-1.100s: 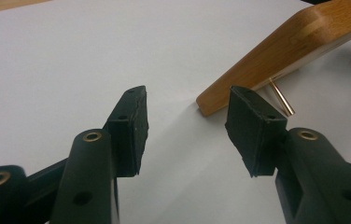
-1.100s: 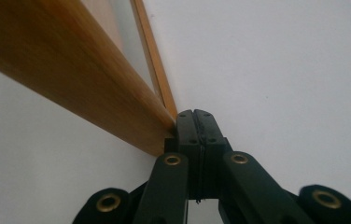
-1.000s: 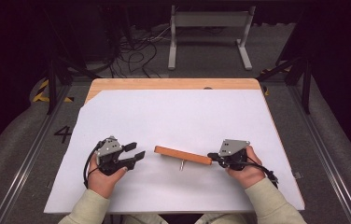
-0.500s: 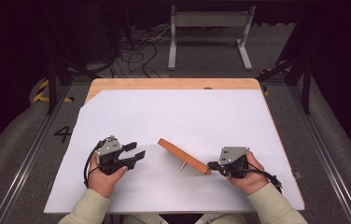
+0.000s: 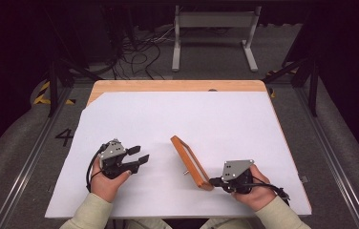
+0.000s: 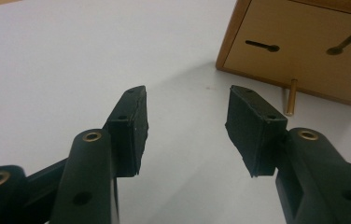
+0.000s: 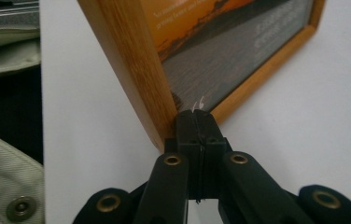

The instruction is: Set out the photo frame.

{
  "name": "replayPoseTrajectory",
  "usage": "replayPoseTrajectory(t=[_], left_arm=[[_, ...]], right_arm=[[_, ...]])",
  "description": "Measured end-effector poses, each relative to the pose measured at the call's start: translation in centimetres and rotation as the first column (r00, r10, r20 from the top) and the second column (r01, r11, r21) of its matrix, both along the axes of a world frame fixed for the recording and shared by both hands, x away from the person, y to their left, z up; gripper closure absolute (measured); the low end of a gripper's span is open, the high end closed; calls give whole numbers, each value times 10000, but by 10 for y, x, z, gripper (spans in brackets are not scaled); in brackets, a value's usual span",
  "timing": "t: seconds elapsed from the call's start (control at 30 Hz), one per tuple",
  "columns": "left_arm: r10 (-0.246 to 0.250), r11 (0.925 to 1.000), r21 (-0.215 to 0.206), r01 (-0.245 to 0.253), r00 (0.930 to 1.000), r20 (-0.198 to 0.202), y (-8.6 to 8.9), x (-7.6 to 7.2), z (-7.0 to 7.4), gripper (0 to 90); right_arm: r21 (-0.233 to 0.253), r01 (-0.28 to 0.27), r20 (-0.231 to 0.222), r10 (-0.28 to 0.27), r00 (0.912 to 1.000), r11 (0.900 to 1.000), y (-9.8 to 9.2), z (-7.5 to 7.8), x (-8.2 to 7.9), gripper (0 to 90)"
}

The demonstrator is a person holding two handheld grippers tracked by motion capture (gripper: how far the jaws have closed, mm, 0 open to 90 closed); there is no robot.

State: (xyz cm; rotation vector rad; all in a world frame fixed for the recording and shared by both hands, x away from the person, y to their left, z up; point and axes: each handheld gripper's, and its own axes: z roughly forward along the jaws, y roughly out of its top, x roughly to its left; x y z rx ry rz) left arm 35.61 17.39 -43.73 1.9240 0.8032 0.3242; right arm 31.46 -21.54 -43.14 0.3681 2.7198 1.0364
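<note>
A wooden picture frame (image 5: 192,163) stands on edge on the white sheet, running from far left to near right. Its picture side (image 7: 229,42) faces my right gripper. Its brown back (image 6: 304,46), with two keyhole slots and a small peg (image 6: 291,95), faces the left one. My right gripper (image 5: 213,181) is shut, its tips (image 7: 197,116) pressed against the frame's near bottom corner, with nothing seen between the jaws. My left gripper (image 5: 141,153) rests open on the sheet left of the frame; its jaws (image 6: 187,100) hold nothing.
The white sheet (image 5: 177,119) covers most of a wooden table (image 5: 168,86). Beyond the far edge are floor cables (image 5: 134,47) and a metal stand (image 5: 213,28). A sleeve (image 7: 5,186) shows beside the table's near edge.
The frame has swung from lying crosswise to a diagonal, its right end drawn toward the near edge along with my right gripper. The left gripper has stayed put.
</note>
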Motion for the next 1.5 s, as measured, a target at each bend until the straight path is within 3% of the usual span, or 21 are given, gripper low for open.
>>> replayPoseTrajectory(t=[0.6, 0.93, 1.37, 1.5], left_arm=[[-20, 10000, 36, 20, 10000, -22, -1, 0, 0, 485], [-56, 10000, 6, 56, 10000, -80, -2, 1, -1, 477], [-221, 9998, 0, 221, 9996, -152, -7, 0, 2, 451], [-390, 9991, -172, 383, 9983, -442, -11, -1, 10, 446]], right_arm=[[276, -975, -609, 990, 9932, 9949, 26, -9, -14, 900], [469, -1346, -660, 1375, 9883, 9898, 40, -12, -17, 900], [803, -1316, -662, 1370, 9884, 9880, 49, -16, -20, 900], [879, -1253, -712, 1317, 9887, 9882, 46, -14, -19, 852]])
